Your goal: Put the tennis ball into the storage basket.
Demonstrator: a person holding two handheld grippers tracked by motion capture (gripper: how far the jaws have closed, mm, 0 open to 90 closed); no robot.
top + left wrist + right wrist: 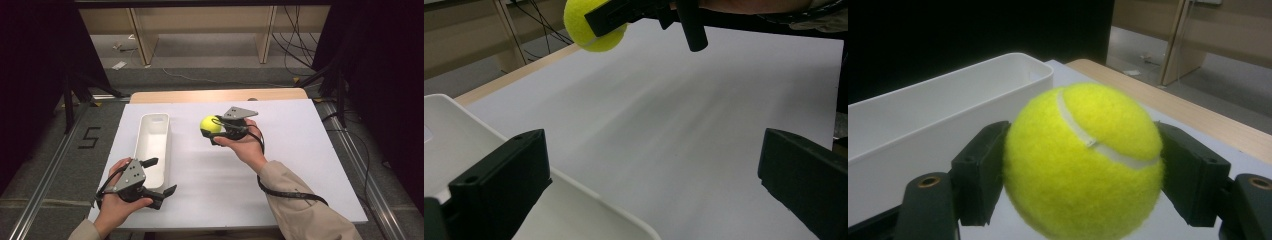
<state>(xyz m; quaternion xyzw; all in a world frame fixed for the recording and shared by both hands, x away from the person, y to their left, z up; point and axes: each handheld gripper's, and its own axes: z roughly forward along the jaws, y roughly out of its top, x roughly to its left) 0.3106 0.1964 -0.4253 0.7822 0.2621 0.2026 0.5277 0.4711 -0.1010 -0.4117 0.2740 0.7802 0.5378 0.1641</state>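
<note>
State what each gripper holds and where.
Right gripper clamps the tennis ball across its opposite sides; left gripper is open, holding nothing.

A wide stretch of the white table top point(280, 170) is left bare between the right gripper point(216, 131) and the left gripper point(159, 176). The left side is blocked by the long white bin point(152, 145), beside which the left gripper is held with jaws spread. The tennis ball point(210, 124) is carried above the surface, near the bin's far end.
</note>
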